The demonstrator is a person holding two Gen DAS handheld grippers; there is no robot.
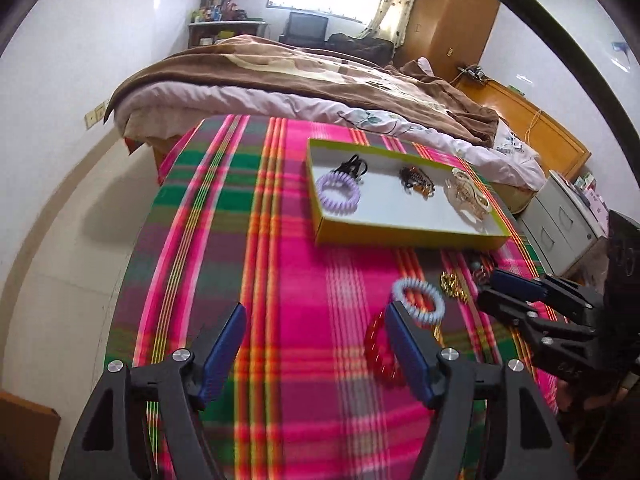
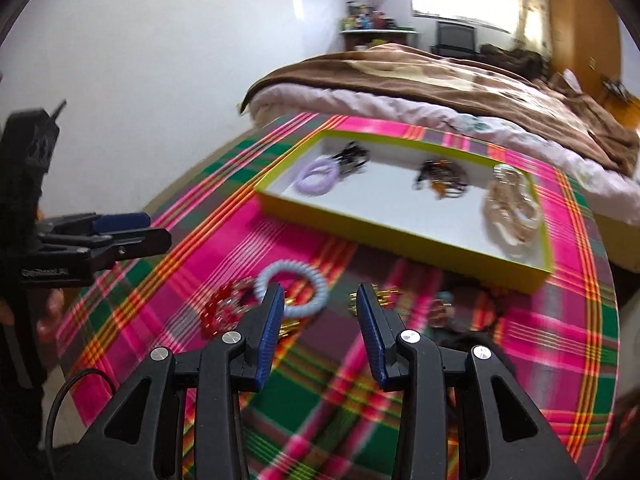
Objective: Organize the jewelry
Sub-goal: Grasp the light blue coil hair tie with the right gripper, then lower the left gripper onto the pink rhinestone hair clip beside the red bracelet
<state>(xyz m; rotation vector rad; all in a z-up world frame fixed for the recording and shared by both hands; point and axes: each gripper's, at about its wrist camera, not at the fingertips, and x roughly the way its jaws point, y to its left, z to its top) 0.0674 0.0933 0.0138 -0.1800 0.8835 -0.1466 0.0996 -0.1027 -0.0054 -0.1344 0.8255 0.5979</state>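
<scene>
A yellow-rimmed tray [image 1: 408,236] [image 2: 400,236] on the plaid cloth holds a purple coil hair tie [image 1: 338,196] [image 2: 316,176], a black claw clip [image 1: 352,166] [image 2: 352,156], a brown clip [image 1: 416,180] [image 2: 440,174] and a beige clip [image 1: 468,194] [image 2: 512,208]. Loose on the cloth lie a pale blue coil hair tie [image 1: 418,300] [image 2: 292,284], a red beaded bracelet [image 1: 380,352] [image 2: 224,308] and gold pieces [image 1: 452,284] [image 2: 380,296]. My left gripper [image 1: 316,320] is open and empty, left of the blue tie. My right gripper [image 2: 320,300] is open and empty, just before the blue tie.
A bed with a brown blanket [image 1: 300,72] [image 2: 460,76] stands behind the table. Wooden cabinets [image 1: 532,128] and a grey drawer unit [image 1: 560,224] stand to the right. The table edge drops off at the left [image 1: 136,240]. More small jewelry [image 2: 444,304] lies near the tray's front.
</scene>
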